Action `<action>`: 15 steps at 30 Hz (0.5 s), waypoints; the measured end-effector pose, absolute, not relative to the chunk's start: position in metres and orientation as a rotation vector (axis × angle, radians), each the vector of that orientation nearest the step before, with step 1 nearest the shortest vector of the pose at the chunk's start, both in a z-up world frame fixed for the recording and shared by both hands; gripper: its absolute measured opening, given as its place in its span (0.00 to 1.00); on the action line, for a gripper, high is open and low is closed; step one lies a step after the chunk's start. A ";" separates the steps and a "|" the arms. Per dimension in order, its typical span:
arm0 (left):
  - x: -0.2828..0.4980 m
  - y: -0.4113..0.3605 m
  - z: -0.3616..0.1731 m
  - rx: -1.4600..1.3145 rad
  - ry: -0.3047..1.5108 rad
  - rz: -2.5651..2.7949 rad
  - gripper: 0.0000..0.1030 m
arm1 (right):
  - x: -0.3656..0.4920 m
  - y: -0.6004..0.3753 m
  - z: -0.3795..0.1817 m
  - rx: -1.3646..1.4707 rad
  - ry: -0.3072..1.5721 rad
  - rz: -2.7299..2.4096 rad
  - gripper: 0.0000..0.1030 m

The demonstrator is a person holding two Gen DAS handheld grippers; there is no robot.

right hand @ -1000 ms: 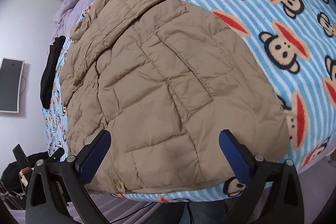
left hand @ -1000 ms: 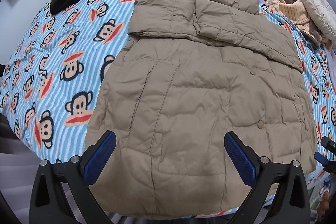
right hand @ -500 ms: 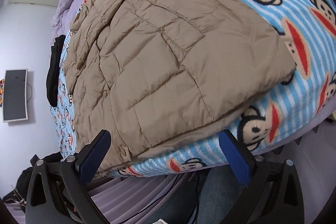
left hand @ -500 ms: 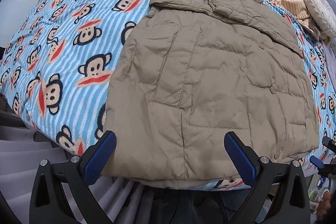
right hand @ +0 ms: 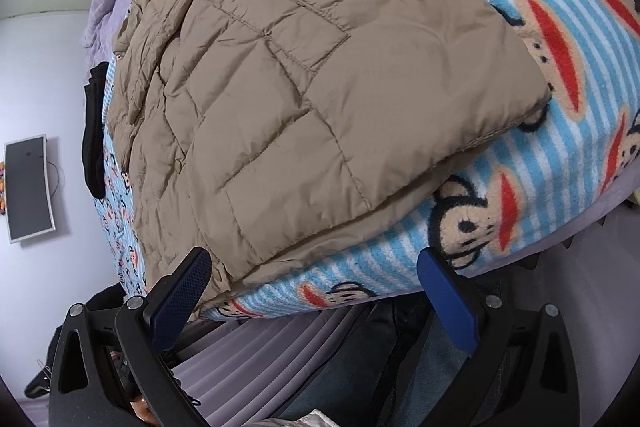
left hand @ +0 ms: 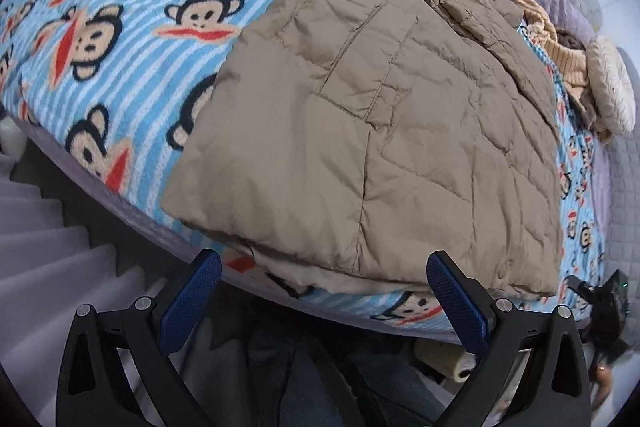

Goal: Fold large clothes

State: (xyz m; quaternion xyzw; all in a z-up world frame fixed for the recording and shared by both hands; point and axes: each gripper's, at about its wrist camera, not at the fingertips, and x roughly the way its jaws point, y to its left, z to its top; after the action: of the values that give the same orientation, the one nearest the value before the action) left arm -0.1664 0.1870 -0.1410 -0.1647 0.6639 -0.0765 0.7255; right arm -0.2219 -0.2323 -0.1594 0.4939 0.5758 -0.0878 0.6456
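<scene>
Left gripper [left hand: 322,281] and right gripper [right hand: 314,277] are held low at the near bed edge, fingers spread wide, nothing gripped. Hem of the tan quilted jacket [left hand: 392,115] is seen just ahead of both, lying flat on the monkey-print blanket [left hand: 120,27], hem close to the blanket's near edge. Bare blanket is left open on either side of the jacket. A black garment [right hand: 94,131] and beige clothes [left hand: 560,43] are seen far off.

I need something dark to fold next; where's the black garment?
In the right wrist view, the black garment lies at the bed's far-left edge, beyond the tan jacket.
</scene>
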 end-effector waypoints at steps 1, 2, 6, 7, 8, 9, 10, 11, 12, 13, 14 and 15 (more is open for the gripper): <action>-0.170 0.190 -0.145 -0.413 1.476 -0.183 1.00 | -0.224 -0.236 -0.163 1.151 1.301 -0.205 0.99; -0.173 0.193 -0.150 -0.462 1.490 -0.199 1.00 | -0.227 -0.238 -0.166 1.176 1.291 -0.206 0.99; -0.178 0.196 -0.171 -0.577 1.539 -0.228 1.00 | -0.234 -0.248 -0.179 1.276 1.246 -0.213 0.99; -0.178 0.196 -0.176 -0.600 1.545 -0.232 1.00 | -0.235 -0.249 -0.181 1.291 1.237 -0.216 0.99; -0.177 0.195 -0.182 -0.623 1.549 -0.236 1.00 | -0.235 -0.251 -0.184 1.307 1.229 -0.221 0.99; -0.175 0.194 -0.185 -0.641 1.551 -0.237 1.00 | -0.234 -0.252 -0.187 1.319 1.224 -0.223 0.99; -0.173 0.193 -0.189 -0.659 1.551 -0.239 1.00 | -0.234 -0.253 -0.191 1.333 1.221 -0.224 0.99; -0.171 0.192 -0.191 -0.674 1.550 -0.243 1.00 | -0.233 -0.254 -0.195 1.348 1.218 -0.225 0.99; -0.168 0.190 -0.193 -0.680 1.548 -0.243 1.00 | -0.232 -0.255 -0.198 1.359 1.217 -0.228 0.99; -0.164 0.187 -0.193 -0.680 1.545 -0.241 1.00 | -0.230 -0.255 -0.202 1.368 1.216 -0.233 0.99; -0.160 0.185 -0.192 -0.678 1.540 -0.242 0.99 | -0.229 -0.255 -0.205 1.379 1.214 -0.237 0.99; -0.157 0.183 -0.190 -0.676 1.531 -0.246 0.99 | -0.228 -0.256 -0.208 1.389 1.210 -0.237 0.99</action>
State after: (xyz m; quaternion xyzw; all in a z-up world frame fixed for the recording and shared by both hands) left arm -0.1567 0.1830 -0.1895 -0.2990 0.6774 -0.1087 0.6633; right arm -0.2282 -0.2563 -0.2084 0.5990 0.5217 -0.1022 0.5988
